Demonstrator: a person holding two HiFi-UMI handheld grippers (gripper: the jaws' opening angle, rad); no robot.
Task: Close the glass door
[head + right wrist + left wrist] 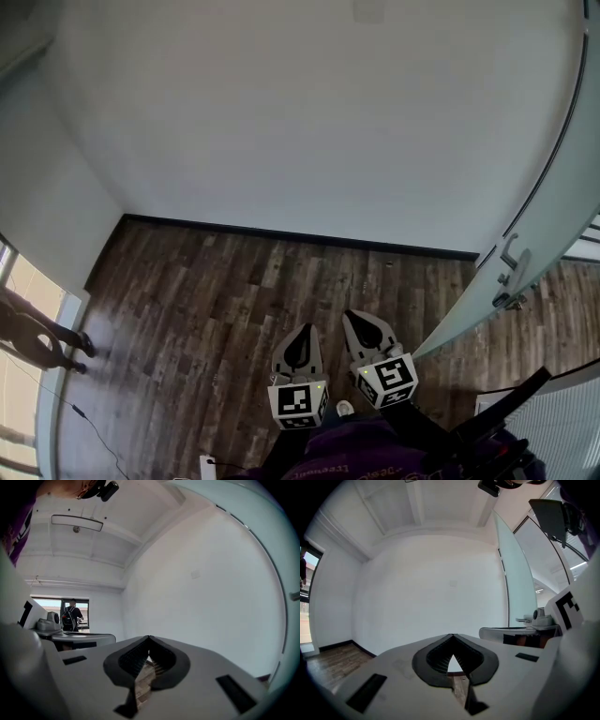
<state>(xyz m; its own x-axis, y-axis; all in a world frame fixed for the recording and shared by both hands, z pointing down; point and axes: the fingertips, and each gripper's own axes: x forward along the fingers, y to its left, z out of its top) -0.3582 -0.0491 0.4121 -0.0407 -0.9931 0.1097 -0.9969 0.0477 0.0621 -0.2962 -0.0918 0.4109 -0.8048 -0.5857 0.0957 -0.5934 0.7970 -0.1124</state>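
Glass door (562, 216) at the right edge of the head view, swung open, frosted. Likely heavy, rigid, slick and breakable; best moved by the metal lever handle (511, 272), not the bare pane. At lower centre, left gripper (303, 330) and right gripper (354, 319), jaws pressed together, holding nothing.

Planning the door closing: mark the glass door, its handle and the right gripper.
glass door (562, 187), head view, frosted pane.
handle (514, 272), head view, its plate.
right gripper (351, 317), head view, between the closed jaw tips.
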